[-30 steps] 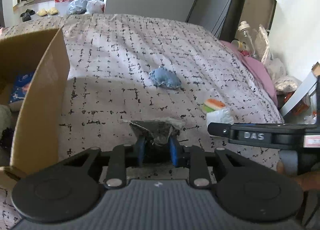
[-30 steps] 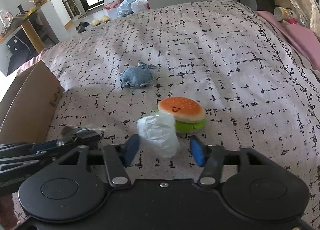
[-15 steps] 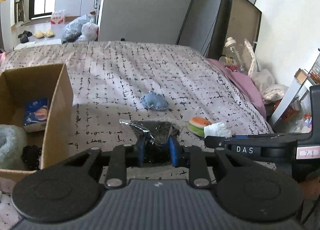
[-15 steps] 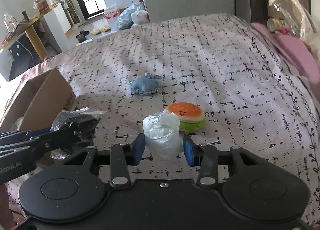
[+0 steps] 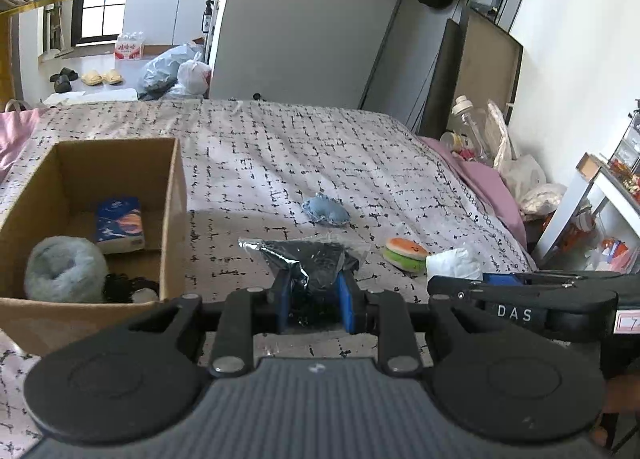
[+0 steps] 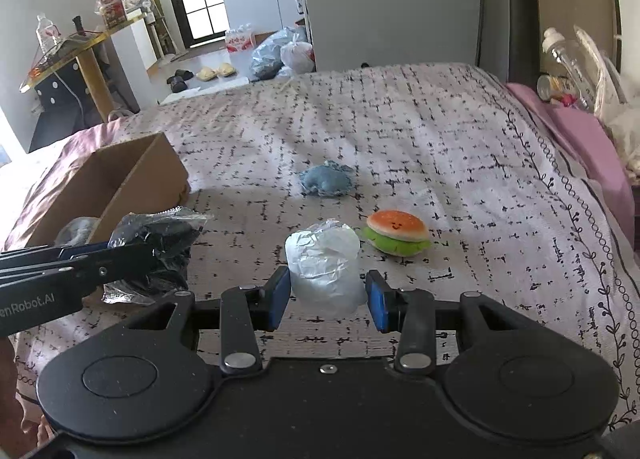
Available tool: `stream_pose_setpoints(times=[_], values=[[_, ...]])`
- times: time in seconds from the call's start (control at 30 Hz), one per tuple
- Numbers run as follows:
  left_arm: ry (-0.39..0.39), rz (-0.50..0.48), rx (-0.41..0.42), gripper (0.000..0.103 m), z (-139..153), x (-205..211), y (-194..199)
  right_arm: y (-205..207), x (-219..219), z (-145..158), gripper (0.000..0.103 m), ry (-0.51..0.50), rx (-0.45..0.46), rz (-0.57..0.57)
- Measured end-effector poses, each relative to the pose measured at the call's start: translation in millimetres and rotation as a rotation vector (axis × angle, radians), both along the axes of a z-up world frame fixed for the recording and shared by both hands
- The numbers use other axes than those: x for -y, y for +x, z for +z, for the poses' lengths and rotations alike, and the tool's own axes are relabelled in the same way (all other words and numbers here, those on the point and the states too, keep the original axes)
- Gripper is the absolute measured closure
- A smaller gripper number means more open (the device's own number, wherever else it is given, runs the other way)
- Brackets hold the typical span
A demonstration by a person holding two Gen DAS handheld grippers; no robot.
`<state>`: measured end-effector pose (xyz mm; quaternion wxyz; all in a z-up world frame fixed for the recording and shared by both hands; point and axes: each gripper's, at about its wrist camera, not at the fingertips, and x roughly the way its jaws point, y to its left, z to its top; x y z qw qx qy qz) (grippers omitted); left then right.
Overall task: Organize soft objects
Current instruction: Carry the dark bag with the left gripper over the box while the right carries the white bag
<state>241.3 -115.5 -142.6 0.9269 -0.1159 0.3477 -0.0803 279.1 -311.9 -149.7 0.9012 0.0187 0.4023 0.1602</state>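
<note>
The cardboard box (image 5: 172, 195) near the bed's (image 5: 320, 147) left edge already held a tissue pack (image 5: 120, 224) and a grey plush (image 5: 66, 269). The left claw (image 5: 314, 305) gripped a black bagged item (image 5: 312, 259), the right claw (image 6: 327, 301) a white paper-wrapped roll (image 6: 324, 265), both lifted off the bed. A burger plush (image 6: 397, 233) and a blue fabric pouch (image 6: 326, 183) lay mid-bed, unsorted.

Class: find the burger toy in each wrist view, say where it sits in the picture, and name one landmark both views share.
Left wrist: burger toy lies right of centre, on the bed beside the white roll.
Right wrist: burger toy lies just right of centre, beyond the right gripper.
Shared landmark: blue denim pouch, farther up the bed.
</note>
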Motion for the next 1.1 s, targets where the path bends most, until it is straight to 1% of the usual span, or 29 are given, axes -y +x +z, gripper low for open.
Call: stream_pose_setpoints(times=[0.27,0.4,0.6,0.8,1.0,1.1], values=[[-0.006,0.018,0.075,0.079,18,-15,-20,-18,-12,17,0.063,0.006,0.046,-0.003],[-0.018,0.032,0.077,0.079,20,-24,-27,-26,-20,25,0.063,0.011,0.068,0.005],[-0.027,0.050,0.118,0.079,29,-37,-39,-33,-29,38,0.063,0.021,0.098,0.008],[-0.046,0.074,0.132,0.079,33,-50,-45,-39,-39,48,0.062,0.036,0.129,0.013],[-0.032,0.091,0.180,0.079,44,-59,-47,-42,-47,57,0.062,0.044,0.152,0.025],[-0.031,0.100,0.188,0.079,46,-64,-48,-42,-51,62,0.062,0.047,0.165,0.032]])
